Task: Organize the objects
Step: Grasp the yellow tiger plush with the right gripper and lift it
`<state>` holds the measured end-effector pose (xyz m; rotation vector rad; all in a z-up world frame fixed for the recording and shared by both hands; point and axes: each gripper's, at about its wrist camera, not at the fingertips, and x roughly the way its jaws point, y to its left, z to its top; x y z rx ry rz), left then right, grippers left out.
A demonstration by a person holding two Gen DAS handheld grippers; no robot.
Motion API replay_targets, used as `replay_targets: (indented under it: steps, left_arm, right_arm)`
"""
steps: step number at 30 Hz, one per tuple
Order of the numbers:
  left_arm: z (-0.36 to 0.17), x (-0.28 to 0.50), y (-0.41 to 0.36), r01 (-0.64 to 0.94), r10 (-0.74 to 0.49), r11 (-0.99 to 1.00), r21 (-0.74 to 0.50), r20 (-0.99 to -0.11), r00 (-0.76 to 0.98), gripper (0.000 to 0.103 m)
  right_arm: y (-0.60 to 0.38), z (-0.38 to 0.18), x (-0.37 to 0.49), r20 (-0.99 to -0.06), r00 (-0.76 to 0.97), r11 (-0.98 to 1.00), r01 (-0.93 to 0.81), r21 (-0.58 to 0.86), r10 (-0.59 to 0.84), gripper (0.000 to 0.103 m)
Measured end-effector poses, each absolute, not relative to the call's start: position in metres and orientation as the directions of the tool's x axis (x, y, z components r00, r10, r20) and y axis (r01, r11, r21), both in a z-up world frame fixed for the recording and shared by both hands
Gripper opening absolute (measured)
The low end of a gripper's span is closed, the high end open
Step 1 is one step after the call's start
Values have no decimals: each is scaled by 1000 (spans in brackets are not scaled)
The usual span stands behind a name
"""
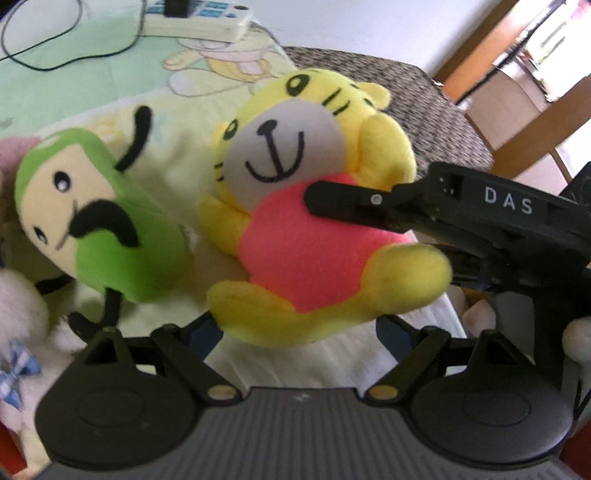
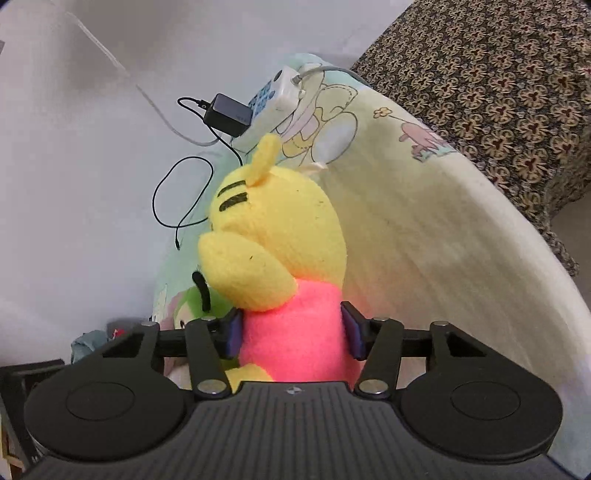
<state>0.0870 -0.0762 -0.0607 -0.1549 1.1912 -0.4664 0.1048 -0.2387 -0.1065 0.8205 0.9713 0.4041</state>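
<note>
A yellow tiger plush (image 1: 303,206) with a pink belly is held over a pastel cartoon blanket (image 1: 92,77). My right gripper (image 2: 291,330) is shut on its pink body (image 2: 291,332), blue pads pressing both sides; it enters the left wrist view from the right (image 1: 354,206). My left gripper (image 1: 303,332) sits just below the plush, jaws spread wide, fingertips hidden behind the plush's feet. A green plush with a black moustache (image 1: 99,218) lies to the left, and peeks out behind the tiger in the right wrist view (image 2: 188,306).
A white power strip (image 1: 199,18) with a black adapter (image 2: 229,114) and black cables (image 2: 181,192) lies at the blanket's far end. A patterned brown cloth (image 2: 498,92) covers the surface beside it. A white fluffy toy (image 1: 22,306) sits at the left edge.
</note>
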Motion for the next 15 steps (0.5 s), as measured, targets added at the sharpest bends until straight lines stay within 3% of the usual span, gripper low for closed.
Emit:
replay_targets:
  steps: [15]
  left_arm:
    - [-51, 6, -79, 423, -484, 827, -370, -851, 202, 89]
  right_arm:
    - [-236, -95, 10, -587, 487, 660, 26, 750, 647, 55]
